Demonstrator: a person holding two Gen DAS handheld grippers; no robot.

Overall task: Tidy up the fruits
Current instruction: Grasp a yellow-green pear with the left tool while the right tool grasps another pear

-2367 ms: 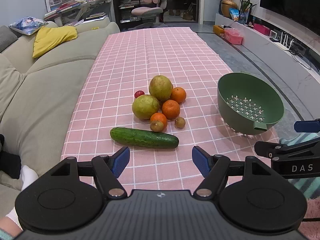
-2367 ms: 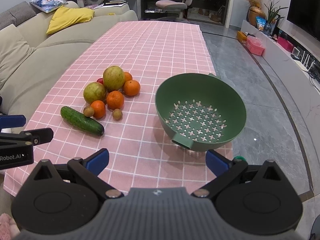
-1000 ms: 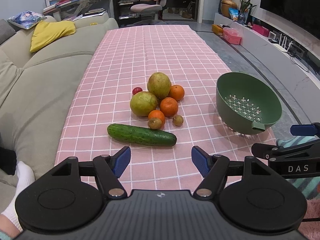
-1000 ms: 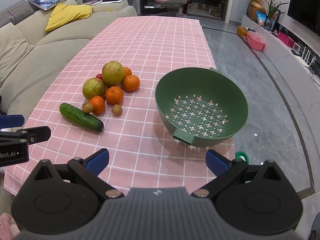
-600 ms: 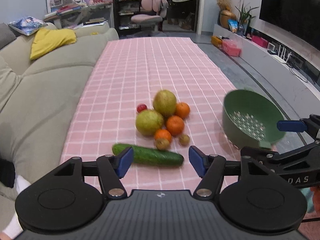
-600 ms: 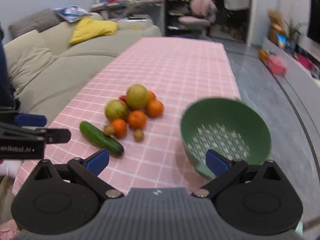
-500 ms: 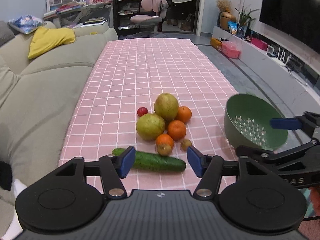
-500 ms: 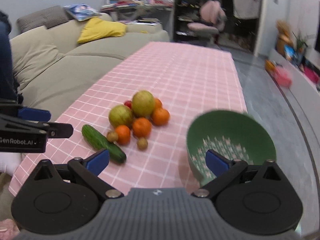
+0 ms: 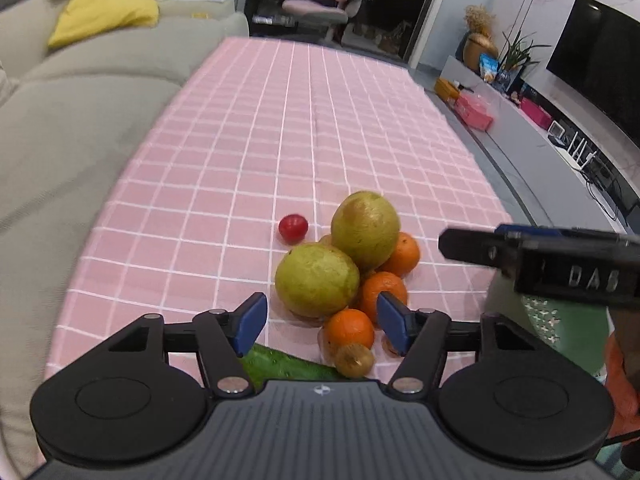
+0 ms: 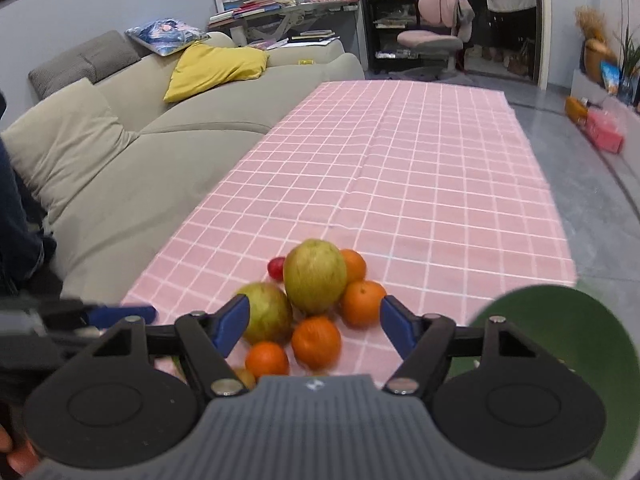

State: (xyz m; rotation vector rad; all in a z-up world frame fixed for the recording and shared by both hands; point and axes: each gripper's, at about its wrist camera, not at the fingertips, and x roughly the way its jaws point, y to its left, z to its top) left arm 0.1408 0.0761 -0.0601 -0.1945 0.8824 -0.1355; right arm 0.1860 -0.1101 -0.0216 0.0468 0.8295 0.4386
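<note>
A pile of fruit lies on the pink checked cloth [image 9: 280, 128]: two green guavas [image 9: 317, 280] [image 9: 366, 229], three oranges [image 9: 349, 328], a small red fruit [image 9: 293, 228], a brown longan [image 9: 354, 358] and a cucumber [image 9: 280, 364]. My left gripper [image 9: 322, 322] is open, just short of the near guava and oranges. My right gripper [image 10: 314, 326] is open and hovers right over the pile [image 10: 314, 276]. The green colander [image 10: 560, 344] is at the right; it also shows in the left wrist view [image 9: 568, 320], behind the right gripper's finger.
A beige sofa [image 10: 120, 152] with a yellow cushion [image 10: 216, 66] runs along the left of the table. The grey floor [image 10: 592, 208] lies to the right. A pink chair [image 10: 436, 40] stands beyond the table's far end.
Both grippers have moved forward to the fruit pile and narrowed their jaws somewhat. The right gripper has swung left, away from the colander, and now faces the fruit.
</note>
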